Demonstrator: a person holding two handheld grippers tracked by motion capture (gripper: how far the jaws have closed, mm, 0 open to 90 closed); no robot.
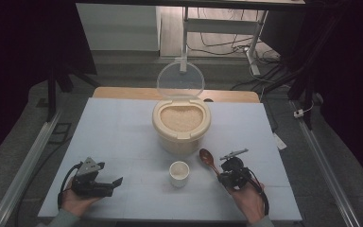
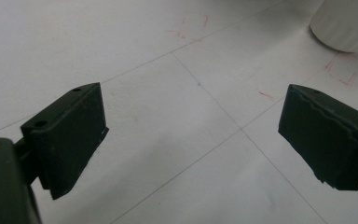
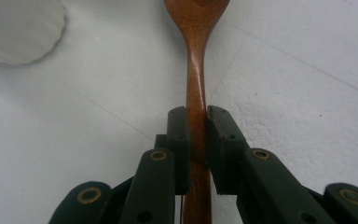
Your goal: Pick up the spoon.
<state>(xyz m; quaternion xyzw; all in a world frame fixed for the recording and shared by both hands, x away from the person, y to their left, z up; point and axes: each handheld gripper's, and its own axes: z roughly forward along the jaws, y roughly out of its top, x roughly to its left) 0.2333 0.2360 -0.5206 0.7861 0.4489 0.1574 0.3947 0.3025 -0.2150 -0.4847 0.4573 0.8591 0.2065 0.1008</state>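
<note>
Wooden spoon [image 3: 196, 60], unmarked, between fingers [image 3: 181, 140]

A white-topped table [image 1: 123, 123] stands on grey floor [image 1: 312, 156] (dim light), cables [image 1: 222, 45] at twelve o'clock.

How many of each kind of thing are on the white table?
Rice container with its clear lid open: 1
White cup: 1
Wooden spoon, held in the right tool: 1
Total: 3
</note>
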